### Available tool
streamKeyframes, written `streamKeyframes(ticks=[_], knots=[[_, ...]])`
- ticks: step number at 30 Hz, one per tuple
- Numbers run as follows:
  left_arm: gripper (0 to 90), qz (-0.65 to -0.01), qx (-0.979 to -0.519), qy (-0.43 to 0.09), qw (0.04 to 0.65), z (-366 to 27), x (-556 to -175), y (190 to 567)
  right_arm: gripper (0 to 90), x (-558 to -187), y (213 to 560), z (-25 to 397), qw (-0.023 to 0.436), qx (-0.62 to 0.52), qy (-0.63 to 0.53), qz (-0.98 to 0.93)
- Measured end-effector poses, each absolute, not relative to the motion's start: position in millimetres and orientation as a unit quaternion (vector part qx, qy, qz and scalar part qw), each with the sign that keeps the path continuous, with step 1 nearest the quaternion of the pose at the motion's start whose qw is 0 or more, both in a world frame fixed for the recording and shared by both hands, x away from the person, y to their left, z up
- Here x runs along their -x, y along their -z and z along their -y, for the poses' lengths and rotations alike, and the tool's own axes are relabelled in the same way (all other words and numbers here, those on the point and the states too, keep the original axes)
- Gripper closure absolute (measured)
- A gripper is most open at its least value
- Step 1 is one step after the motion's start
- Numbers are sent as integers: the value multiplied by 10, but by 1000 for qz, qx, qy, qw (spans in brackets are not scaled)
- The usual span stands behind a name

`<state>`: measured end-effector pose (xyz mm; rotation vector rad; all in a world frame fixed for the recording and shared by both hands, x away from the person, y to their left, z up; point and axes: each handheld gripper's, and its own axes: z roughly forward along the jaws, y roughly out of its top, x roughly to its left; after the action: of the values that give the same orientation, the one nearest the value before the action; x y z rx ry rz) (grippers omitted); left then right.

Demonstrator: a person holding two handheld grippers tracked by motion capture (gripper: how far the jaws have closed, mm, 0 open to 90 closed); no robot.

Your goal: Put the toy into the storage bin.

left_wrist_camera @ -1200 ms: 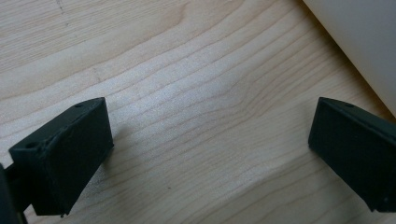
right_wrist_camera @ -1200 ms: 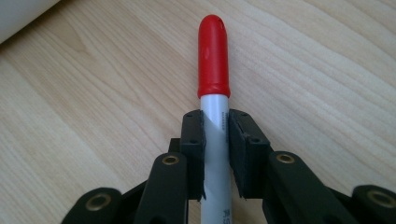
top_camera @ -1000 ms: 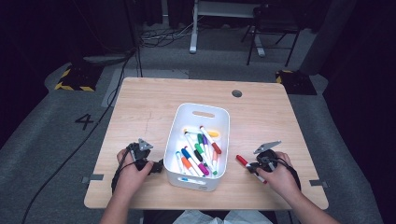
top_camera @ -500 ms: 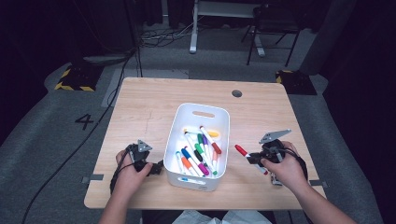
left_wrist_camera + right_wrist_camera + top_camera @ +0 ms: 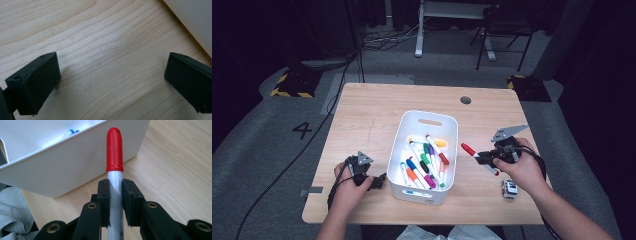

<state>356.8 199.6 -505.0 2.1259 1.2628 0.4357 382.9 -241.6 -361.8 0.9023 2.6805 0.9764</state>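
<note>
Two grippers in use at a light wooden table (image 5: 372, 115). Right gripper (image 5: 484, 158), lower right of the high view: jaws closed on the white barrel of a red-capped marker (image 5: 478, 158), cap end pointing up and left toward the bin, lifted off the tabletop. In the right gripper view the marker (image 5: 115, 170) stands at centre frame, clamped just below its red cap, with the bin wall (image 5: 62, 162) behind it at upper left. Left gripper (image 5: 379, 180), lower left of the high view: jaws spread wide, nothing between them, held low over bare wood just beside the bin's left wall. In the left gripper view the bin's white side (image 5: 195, 22) shows at the upper right corner. White plastic bin (image 5: 424, 117), centre of the high view: holds a loose pile of coloured markers (image 5: 424, 160) lying at mixed angles. Small white object (image 5: 509, 188), lower right of the high view, on the table near the right hand; kind cannot be told.
</note>
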Motion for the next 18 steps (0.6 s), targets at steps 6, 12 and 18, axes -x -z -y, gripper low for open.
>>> streamKeyframes(ticks=[6, 12, 18], knots=[[5, -478, -805, -165, 310, -1995, -3568, 5050, 767, -3853, 3485, 2251, 84, -283, -326, -898], [5, -475, -806, -166, 311, -1998, -3577, 5052, 767, -3899, 3425, 2084, 78, -260, -327, -905], [4, -475, -806, -166, 311, -1998, -3578, 5053, 767, -3962, 3323, 1858, 67, -247, -331, -908]])
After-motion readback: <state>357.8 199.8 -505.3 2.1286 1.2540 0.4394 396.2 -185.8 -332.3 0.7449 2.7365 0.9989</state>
